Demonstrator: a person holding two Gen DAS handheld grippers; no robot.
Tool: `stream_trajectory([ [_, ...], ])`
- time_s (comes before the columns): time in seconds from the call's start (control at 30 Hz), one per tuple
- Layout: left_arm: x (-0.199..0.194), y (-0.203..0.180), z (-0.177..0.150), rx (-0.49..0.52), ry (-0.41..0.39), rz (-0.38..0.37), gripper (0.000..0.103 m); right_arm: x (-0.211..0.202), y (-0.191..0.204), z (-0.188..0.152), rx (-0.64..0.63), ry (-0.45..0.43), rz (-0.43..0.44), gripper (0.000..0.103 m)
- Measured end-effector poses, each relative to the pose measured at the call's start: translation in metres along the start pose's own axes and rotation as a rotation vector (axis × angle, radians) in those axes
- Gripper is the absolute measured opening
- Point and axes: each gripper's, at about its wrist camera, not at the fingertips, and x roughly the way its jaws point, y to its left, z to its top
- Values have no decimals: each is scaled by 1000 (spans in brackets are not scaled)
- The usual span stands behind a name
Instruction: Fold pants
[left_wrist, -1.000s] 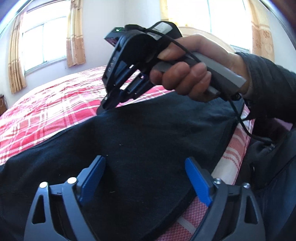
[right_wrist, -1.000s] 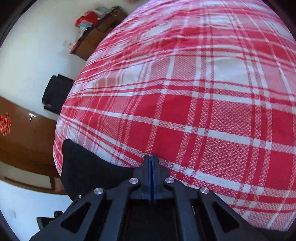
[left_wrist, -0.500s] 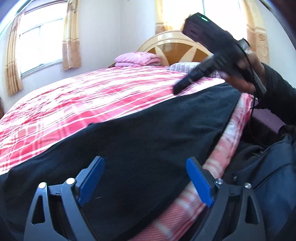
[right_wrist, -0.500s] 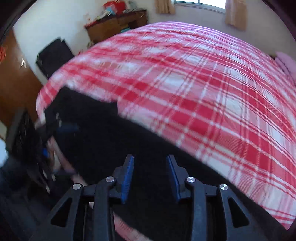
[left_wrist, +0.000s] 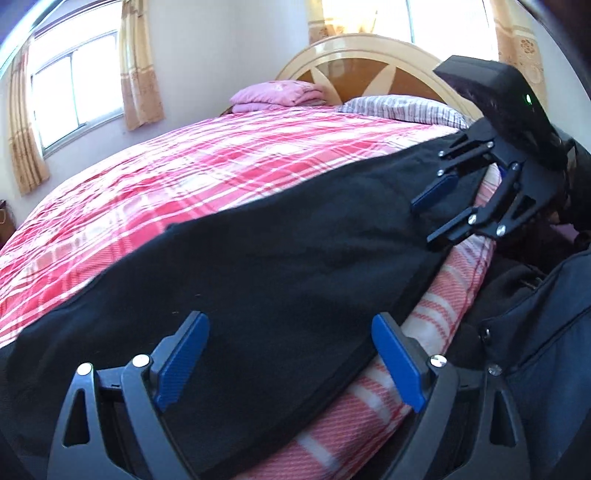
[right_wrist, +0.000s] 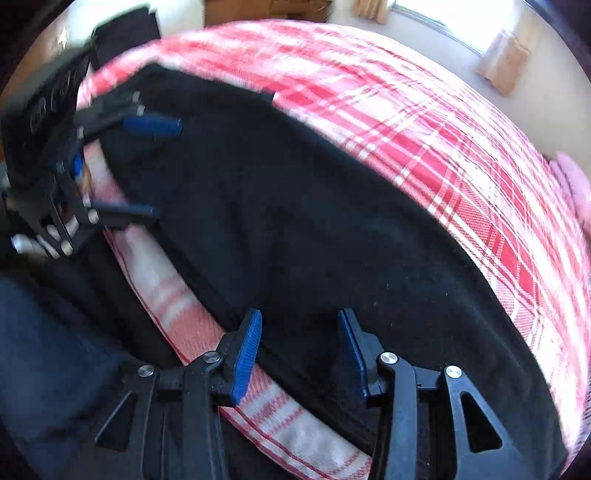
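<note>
Along the near edge of the red-and-white plaid bedspread (left_wrist: 207, 177) the black pants (left_wrist: 280, 266) lay spread flat in a long band, reaching from our left gripper (left_wrist: 291, 354) toward the cream headboard (left_wrist: 369, 51). We held that left gripper with its blue pads spread wide over the cloth, nothing pinched between them. Our right gripper (right_wrist: 297, 347) hovered over the pants' other end beside the mattress edge, its jaws having just been opening and released, with fabric below the gap but no pad pressing on it.
</note>
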Motion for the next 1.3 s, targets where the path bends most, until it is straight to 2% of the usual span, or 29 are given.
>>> stream_trajectory([
  [0.13,-7,19,-1,-57,-1,69,93,-2,5,6,-19,-72,25,50],
  [0.23,-3,39,-7,-145,49,134,93,24,10,6,-33,-7,19,52],
  [0.27,-1,46,-10,-182,72,158,93,25,10,5,-34,-19,13,55],
  [0.33,-1,51,-12,-215,71,159,93,23,9,5,-30,-32,10,57],
  [0.47,3,50,-11,-212,80,168,93,13,-1,6,4,-46,23,56],
  [0.57,4,51,-10,-213,85,169,93,4,-10,6,37,-88,16,56],
  [0.7,-3,59,-16,-235,89,177,93,14,-27,3,105,-50,2,57],
  [0.77,-5,62,-15,-237,91,186,93,19,-37,0,137,-76,29,59],
  [1.1,-14,73,-14,-253,94,225,93,17,-43,0,155,-97,47,65],
  [1.2,-25,81,-10,-234,78,275,93,2,-56,-10,236,-145,67,65],
  [1.3,-42,104,-11,-255,59,365,93,-3,-74,-14,283,-165,8,65],
])
